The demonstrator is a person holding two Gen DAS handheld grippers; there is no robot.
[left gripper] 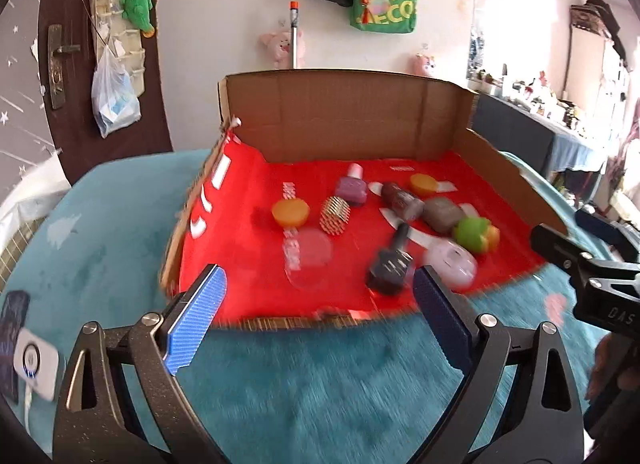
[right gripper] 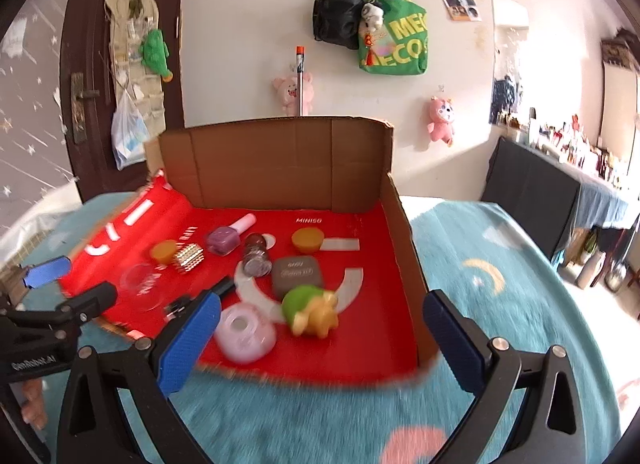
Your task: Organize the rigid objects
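Near the box's [right gripper: 404, 232] front edge, motion blurred the dark bottle [left gripper: 390, 264]; left gripper [left gripper: 320, 304] and right gripper [right gripper: 320, 338] hung spread, empty.

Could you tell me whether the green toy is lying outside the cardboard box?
No, the green toy lies on the red liner inside the cardboard box.

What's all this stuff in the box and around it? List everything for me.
Cardboard box: one, brown with red lining, on blanket.
Nail polish bottles: three; purple, glittery maroon, dark, on the lining.
Orange caps: two; left, back.
Gold mesh cylinder: one, beside left cap.
Grey case: one, centre.
Green-yellow toy: one, front.
Pale pink round case: one, front edge.
Clear disc: one, front left.
Blanket: teal.
Wall: bags, plush toys.
Left gripper: open, blue pads.
Right gripper: open, blue pads.
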